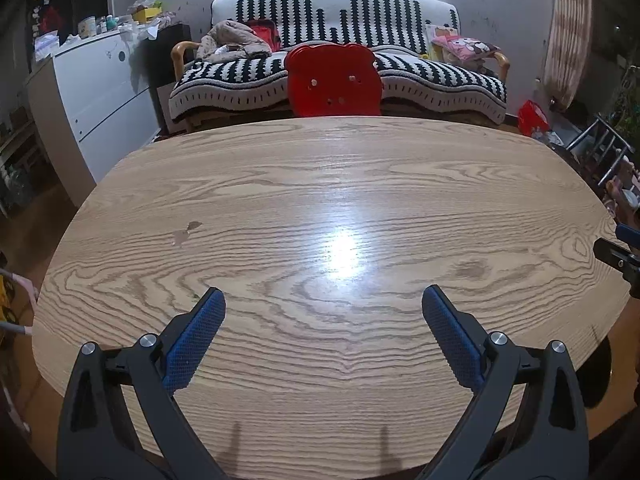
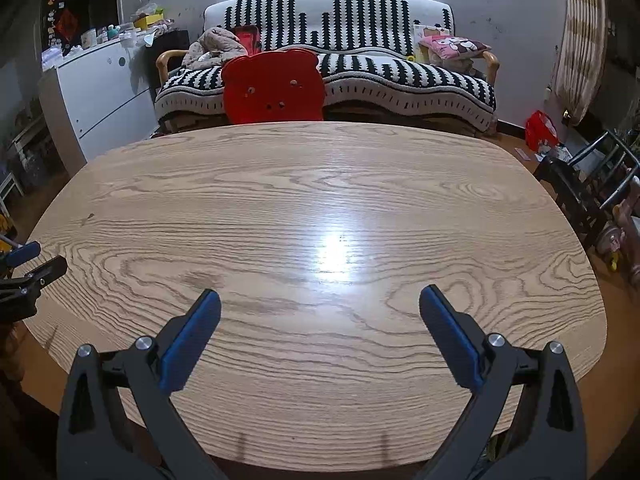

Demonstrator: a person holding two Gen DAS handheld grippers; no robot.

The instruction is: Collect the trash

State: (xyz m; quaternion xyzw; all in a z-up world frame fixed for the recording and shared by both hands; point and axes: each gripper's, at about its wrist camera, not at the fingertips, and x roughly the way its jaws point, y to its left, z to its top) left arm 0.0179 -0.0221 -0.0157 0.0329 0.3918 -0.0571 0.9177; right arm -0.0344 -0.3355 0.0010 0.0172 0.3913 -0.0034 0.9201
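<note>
A: Trash: no piece of it can be picked out in either view. The oak-grain worktop (image 1: 320,216) shows only a small dark mark (image 1: 185,233) near its left side and a bright glare.

B: And the tongs?

A: The left tongs (image 1: 323,300) hang above the near edge, jaws spread wide, blue pads (image 1: 196,338) gripping nothing. The right tongs (image 2: 320,300) are likewise wide apart and hold nothing.

B: Any containers?

A: A red bag (image 2: 541,130) stands on the floor at the far right; its contents can't be made out. Jars and a yellow box (image 1: 146,13) crowd the top of the white cabinet (image 1: 100,92); their labels are too small to read.

B: Anything else?

A: A red bear-shaped chair back (image 1: 333,80) stands beyond the worktop, before a striped sofa (image 1: 340,36) with a pink cartoon cushion (image 1: 466,46).
</note>
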